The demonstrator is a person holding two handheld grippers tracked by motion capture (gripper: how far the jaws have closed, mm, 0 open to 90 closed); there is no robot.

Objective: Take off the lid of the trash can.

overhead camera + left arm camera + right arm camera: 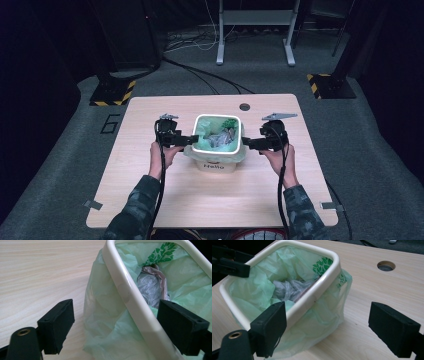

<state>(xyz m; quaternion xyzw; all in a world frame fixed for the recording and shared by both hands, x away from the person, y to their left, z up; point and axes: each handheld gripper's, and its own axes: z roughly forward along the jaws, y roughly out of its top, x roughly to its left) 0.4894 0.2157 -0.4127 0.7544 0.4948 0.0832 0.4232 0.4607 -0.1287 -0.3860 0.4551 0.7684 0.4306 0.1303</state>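
The pale wooden table [150,200] bears a cream plastic bin [216,162] lined with a thin green bag [257,285] at its centre. Left gripper [115,327] and right gripper [327,330] — both spread — flank its rim; clamp the rim [130,297] squarely, sparing the film.

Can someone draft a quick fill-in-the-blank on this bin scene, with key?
1. The white plastic bin is lined with a thin ____ plastic bag.
2. The word printed on the bin's front reads ____.
3. Both the left tool and the right tool have their jaws ____, one at each side of the bin.
4. Crumpled ____ plastic lies at the bottom of the bag.

Missing words: green; Hello; open; grey
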